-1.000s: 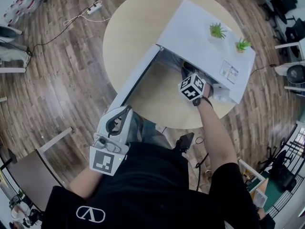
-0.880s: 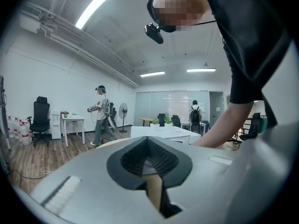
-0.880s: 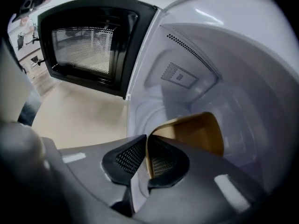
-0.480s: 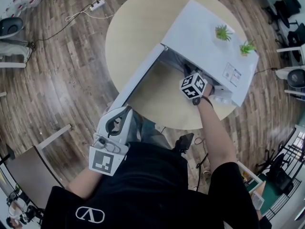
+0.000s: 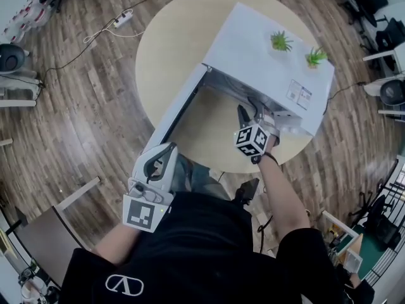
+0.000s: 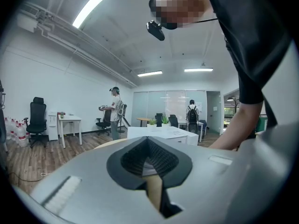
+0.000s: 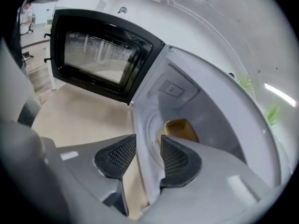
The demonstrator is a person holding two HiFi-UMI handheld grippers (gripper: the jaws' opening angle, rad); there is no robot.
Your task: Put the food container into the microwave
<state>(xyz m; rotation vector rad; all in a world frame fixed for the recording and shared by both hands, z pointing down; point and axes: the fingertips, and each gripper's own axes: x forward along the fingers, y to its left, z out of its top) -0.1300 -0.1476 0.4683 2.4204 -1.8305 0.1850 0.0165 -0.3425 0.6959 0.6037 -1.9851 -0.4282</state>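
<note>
A white microwave (image 5: pixel 253 62) stands on a round table (image 5: pixel 171 43) with its door (image 5: pixel 180 109) swung wide open. The tan food container (image 7: pixel 180 129) rests inside the cavity on the turntable; the head view does not show it. My right gripper (image 7: pixel 148 143) hangs just outside the cavity mouth. Its jaws have just been opening; they are open with nothing between them. In the head view the right gripper (image 5: pixel 250 111) is in front of the opening. My left gripper (image 5: pixel 163 149) sits at the door's free end, shut on its edge, which shows between the left gripper's (image 6: pixel 147 141) pads.
Two small green plants (image 5: pixel 280 41) stand on the microwave's top. A power strip and cables (image 5: pixel 123 16) lie on the wood floor beyond the table. Office chairs (image 5: pixel 380 33) stand at the right. In the left gripper view, people (image 6: pixel 114 113) stand far off.
The right gripper has let go of the container, opened, and drawn back out of the cavity toward me. The left gripper stays at the door's end.
</note>
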